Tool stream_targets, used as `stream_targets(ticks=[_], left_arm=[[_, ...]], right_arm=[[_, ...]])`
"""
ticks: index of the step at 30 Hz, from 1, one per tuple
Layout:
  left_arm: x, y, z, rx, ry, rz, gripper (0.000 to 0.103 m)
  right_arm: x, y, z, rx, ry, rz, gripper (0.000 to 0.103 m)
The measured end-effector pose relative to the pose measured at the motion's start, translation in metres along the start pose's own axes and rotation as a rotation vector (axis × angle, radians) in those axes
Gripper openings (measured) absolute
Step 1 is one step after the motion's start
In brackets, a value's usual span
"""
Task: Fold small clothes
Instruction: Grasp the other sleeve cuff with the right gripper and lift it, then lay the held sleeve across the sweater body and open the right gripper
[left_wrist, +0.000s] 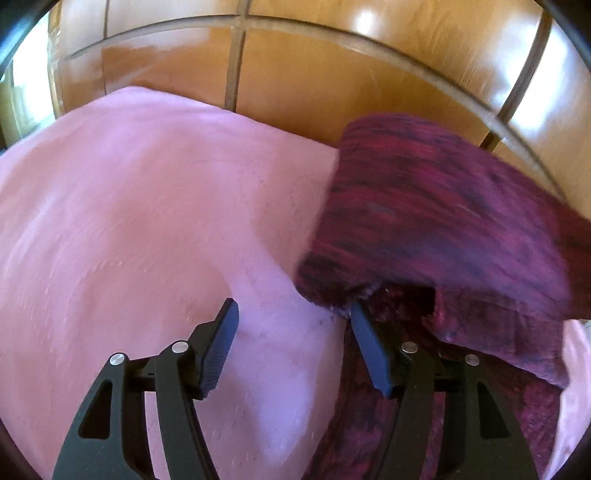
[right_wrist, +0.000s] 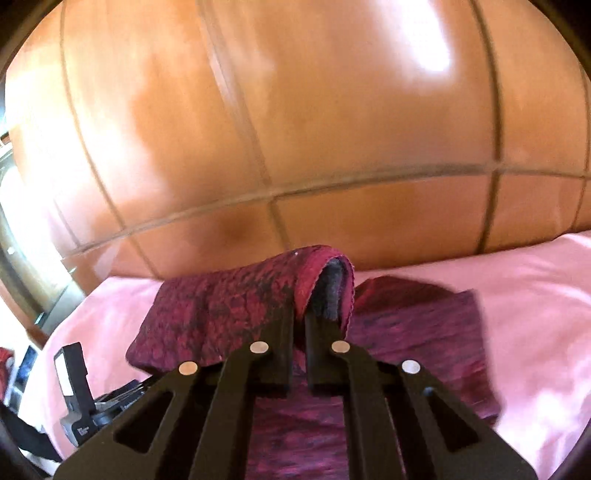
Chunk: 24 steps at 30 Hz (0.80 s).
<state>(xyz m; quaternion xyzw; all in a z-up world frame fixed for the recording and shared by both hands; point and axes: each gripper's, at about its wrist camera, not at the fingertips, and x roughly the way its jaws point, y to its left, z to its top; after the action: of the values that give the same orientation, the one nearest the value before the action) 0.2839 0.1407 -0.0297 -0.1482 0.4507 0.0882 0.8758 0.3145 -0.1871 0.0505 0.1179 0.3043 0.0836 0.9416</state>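
My right gripper (right_wrist: 300, 314) had its jaws drawn together on an edge of the maroon garment (right_wrist: 221, 314), and the cloth draped over both fingertips, its grey inner side showing in the fold just past them. From that pinch the fabric hung down and to the left in my right wrist view, lifted off the pink sheet (right_wrist: 517, 295), while the rest of the garment lay flat on the sheet below and to the right of the fingers. At the lower left of that view I could see part of a black device with a small label, too blurred to identify.

My left gripper (left_wrist: 293, 306) stood with its jaws well apart and held nothing. Its left finger hung over bare pink sheet (left_wrist: 129, 221); its right fingertip (left_wrist: 360, 314) sat at the lower edge of the raised maroon garment (left_wrist: 443, 221), though I could not tell whether it touched the cloth. The raised flap looked smeared in that view. Beyond the sheet lay an orange tiled floor (left_wrist: 332, 92) with pale grout lines.
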Motion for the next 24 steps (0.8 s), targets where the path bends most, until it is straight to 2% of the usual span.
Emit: stream_targets(ticks=[3, 6, 11, 15, 18, 20, 22, 24], left_arm=[[0.005, -0.001, 0.002, 0.007, 0.008, 0.031, 0.062], [0.008, -0.004, 0.0, 0.026, 0.006, 0.047, 0.067], [0.007, -0.007, 0.001, 0.051, 0.006, 0.066, 0.067], [0.009, -0.013, 0.002, 0.09, 0.013, 0.07, 0.067], [-0.008, -0.001, -0.003, 0.068, -0.002, 0.01, 0.067], [-0.025, 0.011, -0.004, 0.038, -0.039, -0.04, 0.067], [-0.037, 0.016, 0.0, 0.033, -0.082, -0.059, 0.067], [-0.047, 0.014, 0.005, 0.035, -0.109, -0.113, 0.067]], right_arm=[[-0.008, -0.033, -0.002, 0.041, -0.005, -0.062, 0.004], [-0.004, -0.066, -0.014, 0.099, 0.034, -0.113, 0.004], [0.04, -0.092, -0.056, 0.135, 0.183, -0.206, 0.004], [0.054, -0.106, -0.074, 0.174, 0.19, -0.218, 0.004], [0.046, -0.106, -0.072, 0.194, 0.179, -0.211, 0.004], [0.034, -0.107, -0.068, 0.193, 0.164, -0.193, 0.004], [0.036, -0.112, -0.067, 0.183, 0.176, -0.185, 0.004], [0.048, -0.111, -0.067, 0.168, 0.19, -0.184, 0.005]])
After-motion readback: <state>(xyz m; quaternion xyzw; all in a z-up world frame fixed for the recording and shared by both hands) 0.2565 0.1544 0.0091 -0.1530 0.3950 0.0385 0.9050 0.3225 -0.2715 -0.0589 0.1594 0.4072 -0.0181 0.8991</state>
